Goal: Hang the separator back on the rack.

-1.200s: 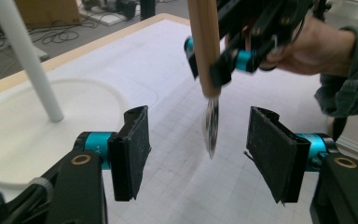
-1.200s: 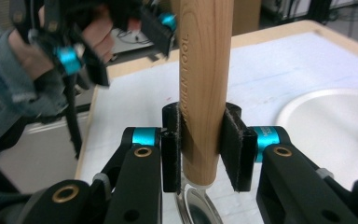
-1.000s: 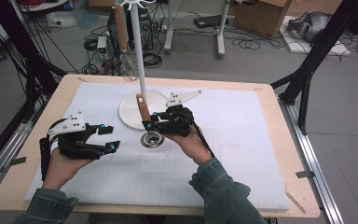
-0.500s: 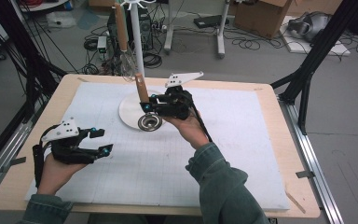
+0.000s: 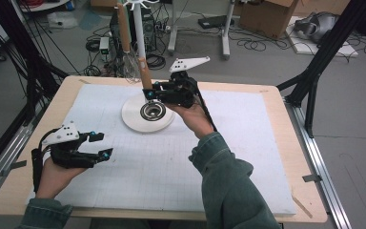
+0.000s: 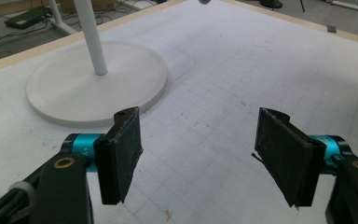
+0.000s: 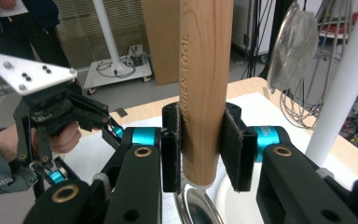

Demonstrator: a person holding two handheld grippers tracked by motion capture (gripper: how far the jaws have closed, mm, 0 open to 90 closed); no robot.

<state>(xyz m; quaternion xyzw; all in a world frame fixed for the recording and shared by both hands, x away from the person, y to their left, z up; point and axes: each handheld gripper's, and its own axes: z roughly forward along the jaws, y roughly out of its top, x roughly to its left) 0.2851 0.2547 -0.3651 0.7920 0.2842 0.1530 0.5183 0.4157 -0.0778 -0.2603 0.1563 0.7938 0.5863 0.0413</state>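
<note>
My right gripper [image 5: 156, 91] is shut on the wooden handle [image 7: 204, 88] of a utensil, held upright over the white stand's round base [image 5: 132, 120]. The utensil's round metal bowl [image 5: 152, 110] hangs just below the pads [image 7: 233, 149]. The stand's pole [image 5: 140, 40] rises just behind it. My left gripper [image 5: 101, 145] hovers low over the white mat at the front left. Its jaws have just been opening and nothing is between them [image 6: 205, 156]. Ahead of them lie the base [image 6: 98, 88] and the pole [image 6: 91, 39].
A whisk [image 5: 129, 64] with a wooden handle hangs from the stand's top, close to the held utensil, and its wires [image 7: 298, 51] are beside the pole [image 7: 342, 98]. A white gridded mat [image 5: 171, 167] covers the wooden table [image 5: 293, 152]. Cables and boxes lie on the floor behind.
My right gripper has lifted the utensil and carried it back, from the mat in front of the base to above the base. The left gripper's jaws stand a little wider.
</note>
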